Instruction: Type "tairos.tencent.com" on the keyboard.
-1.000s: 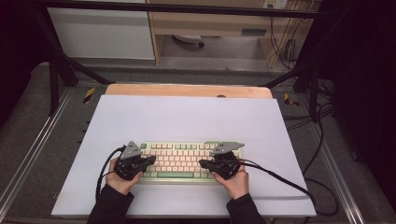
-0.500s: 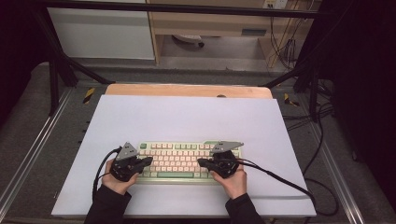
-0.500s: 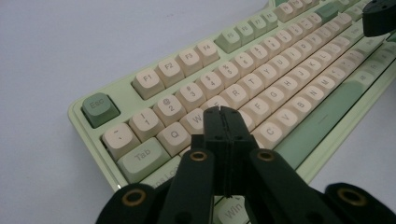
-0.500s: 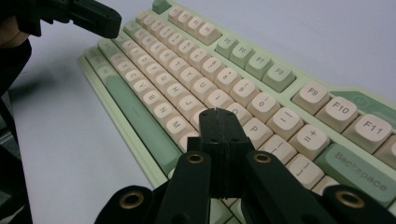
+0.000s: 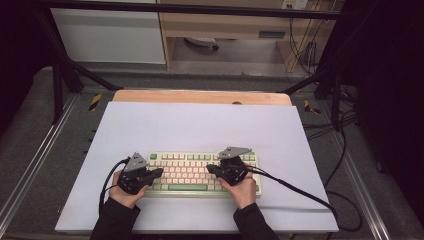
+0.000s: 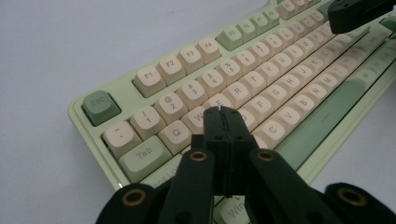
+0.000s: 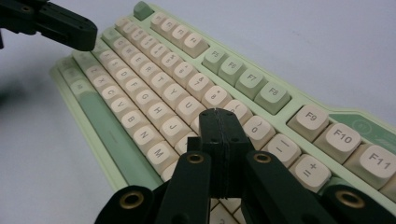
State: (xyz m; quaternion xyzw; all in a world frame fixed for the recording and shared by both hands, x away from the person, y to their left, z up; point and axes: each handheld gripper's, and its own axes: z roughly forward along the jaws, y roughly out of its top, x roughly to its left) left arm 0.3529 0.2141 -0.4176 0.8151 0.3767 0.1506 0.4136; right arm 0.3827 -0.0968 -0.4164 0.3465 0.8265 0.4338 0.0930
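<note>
High view: green-and-cream keyboard [image 5: 192,171] lies at near-centre of white mat [image 5: 200,125] w/ both tools over it, left gripper [image 5: 156,173] closed, tip above W/E keys at kbd's left end, right gripper [image 5: 211,169] closed too, tip above keys right of centre.

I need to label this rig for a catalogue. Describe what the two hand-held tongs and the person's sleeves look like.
Both tongs, left and right, are matte black, each topped by a grey three-cornered plate, with a black cable trailing toward the person. In the gripper views, each pair of jaws has flat black links with brass-coloured ringed pivot holes. The sleeves are dark, ending at the wrists.
</note>
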